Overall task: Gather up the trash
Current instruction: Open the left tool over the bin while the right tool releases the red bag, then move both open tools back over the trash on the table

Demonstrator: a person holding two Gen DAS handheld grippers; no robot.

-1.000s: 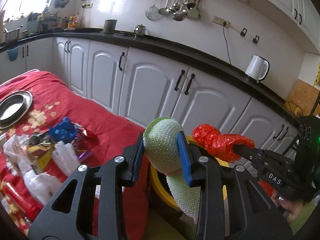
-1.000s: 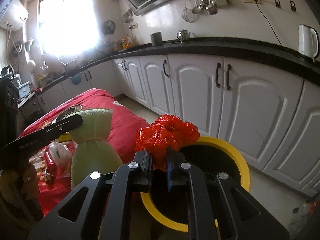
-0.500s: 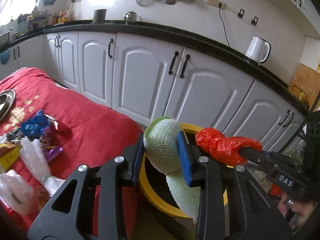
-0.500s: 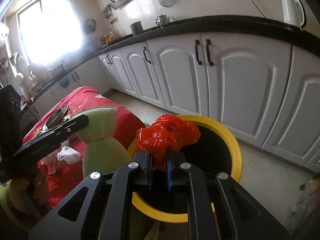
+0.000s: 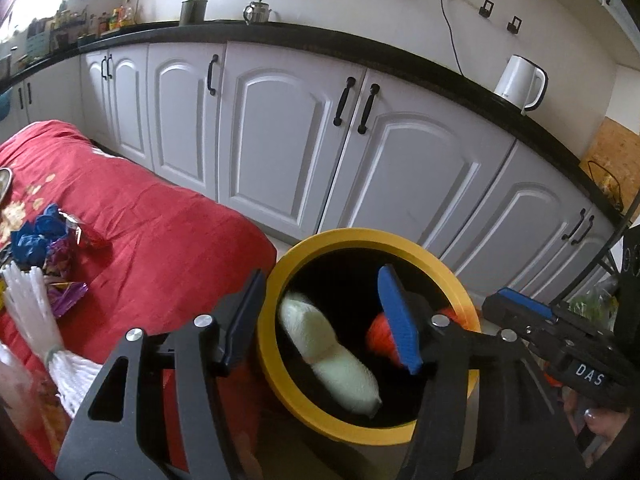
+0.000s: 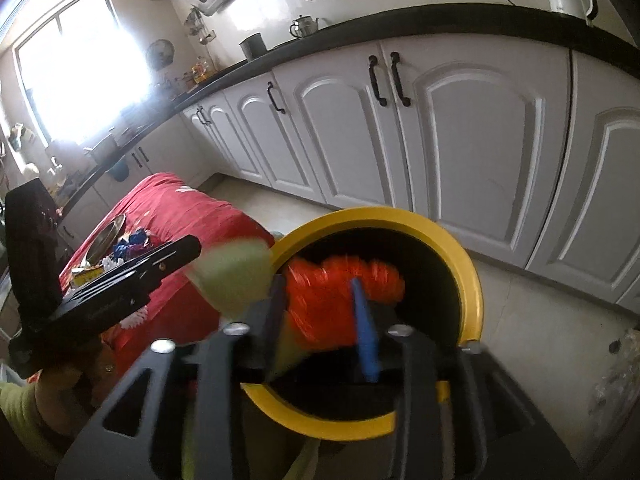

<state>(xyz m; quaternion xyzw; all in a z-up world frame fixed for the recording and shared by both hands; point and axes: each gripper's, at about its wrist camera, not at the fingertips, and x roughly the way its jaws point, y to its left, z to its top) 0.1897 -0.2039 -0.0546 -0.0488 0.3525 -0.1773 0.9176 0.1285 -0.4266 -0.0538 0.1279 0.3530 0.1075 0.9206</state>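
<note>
The yellow-rimmed black bin (image 5: 360, 240) stands on the floor just under both grippers. My left gripper (image 5: 320, 320) hangs over its mouth with the jaws opening. The pale green foam net (image 5: 328, 356) lies loose inside the bin, clear of both pads. My right gripper (image 6: 320, 312) is over the same bin (image 6: 472, 280), and its jaws are opening too. The crumpled red plastic bag (image 6: 320, 300) is motion-blurred between its fingers and dropping free. In the left wrist view the red bag (image 5: 380, 336) shows inside the bin behind my blue pad (image 5: 400, 320).
A table under a red cloth (image 5: 152, 232) stands left of the bin, with a blue bag (image 5: 32, 236), a white foam net (image 5: 36, 316) and wrappers on it. White cabinets (image 5: 280, 132) run behind. A person's hand (image 5: 592, 420) holds the right gripper.
Both grippers sank toward the bin and opened. The green foam net left the left jaws and fell into the bin. The red bag slipped from the right jaws.
</note>
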